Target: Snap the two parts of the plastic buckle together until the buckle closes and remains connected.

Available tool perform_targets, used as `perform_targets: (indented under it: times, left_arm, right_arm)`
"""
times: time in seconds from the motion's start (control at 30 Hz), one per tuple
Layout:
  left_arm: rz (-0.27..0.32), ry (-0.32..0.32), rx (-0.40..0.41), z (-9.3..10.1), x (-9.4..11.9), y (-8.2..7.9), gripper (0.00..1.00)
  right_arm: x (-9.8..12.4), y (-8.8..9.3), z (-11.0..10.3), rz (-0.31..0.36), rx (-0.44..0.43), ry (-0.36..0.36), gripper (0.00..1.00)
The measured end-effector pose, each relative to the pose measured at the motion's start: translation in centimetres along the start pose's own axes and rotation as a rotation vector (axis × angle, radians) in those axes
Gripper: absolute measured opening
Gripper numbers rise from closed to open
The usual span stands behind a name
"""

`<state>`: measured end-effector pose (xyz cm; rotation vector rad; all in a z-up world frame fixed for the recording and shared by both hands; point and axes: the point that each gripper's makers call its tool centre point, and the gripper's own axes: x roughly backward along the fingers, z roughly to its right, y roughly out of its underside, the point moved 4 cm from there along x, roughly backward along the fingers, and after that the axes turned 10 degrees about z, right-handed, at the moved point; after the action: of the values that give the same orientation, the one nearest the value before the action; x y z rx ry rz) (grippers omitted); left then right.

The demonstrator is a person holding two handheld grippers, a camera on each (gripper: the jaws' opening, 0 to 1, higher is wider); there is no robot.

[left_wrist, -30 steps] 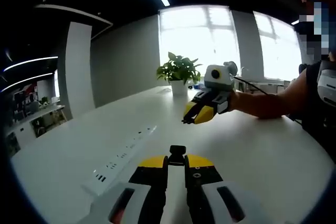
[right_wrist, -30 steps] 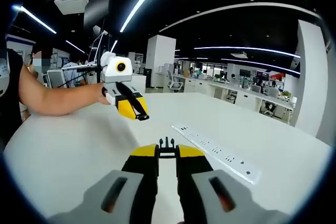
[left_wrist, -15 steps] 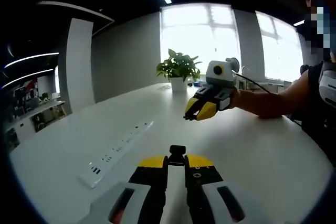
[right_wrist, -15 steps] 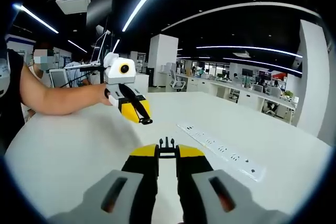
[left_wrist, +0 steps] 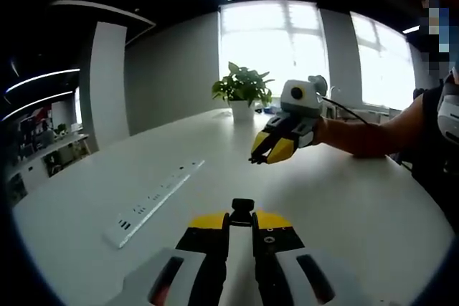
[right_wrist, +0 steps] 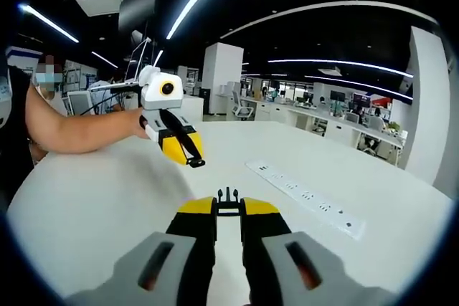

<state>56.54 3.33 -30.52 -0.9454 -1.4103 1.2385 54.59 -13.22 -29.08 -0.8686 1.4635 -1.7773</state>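
Socket half (left_wrist: pixel 242 209) is pinched in the left gripper (left_wrist: pixel 242 221), pronged half (right_wrist: pixel 228 196) in the right gripper (right_wrist: pixel 228 209), both held well apart above the table (left_wrist: pixel 344 206); halves should be lined up tip-to-tip and pressed straight until clicked.

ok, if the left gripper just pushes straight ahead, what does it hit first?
Probably the white table: the left gripper, shut on a black buckle part, points across bare tabletop. The right gripper sits up and right of that line, though depth is unclear.

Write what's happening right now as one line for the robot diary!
left gripper: shut on socket buckle half | right gripper: shut on pronged buckle half | halves: apart, above white table | state: not joined
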Motion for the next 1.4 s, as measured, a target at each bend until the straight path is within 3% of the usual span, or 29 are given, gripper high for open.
perform_targets:
  times: [0.3,0.63,1.4]
  left_arm:
    - [0.013,-0.025,-0.007,0.9,0.7,-0.1,0.1]
    - [-0.022,-0.035,-0.013,1.7,1.1,0.6,0.1]
    - [-0.026,-0.029,-0.022,4.9,2.0,0.9,0.1]
  right_arm:
    - [-0.1,0.1,-1.0,-0.004,0.003,-0.006,0.11]
    - [0.3,0.2,-2.3,-0.018,0.011,-0.013,0.11]
    - [1.8,-0.5,-4.7,-0.011,0.022,-0.007,0.11]
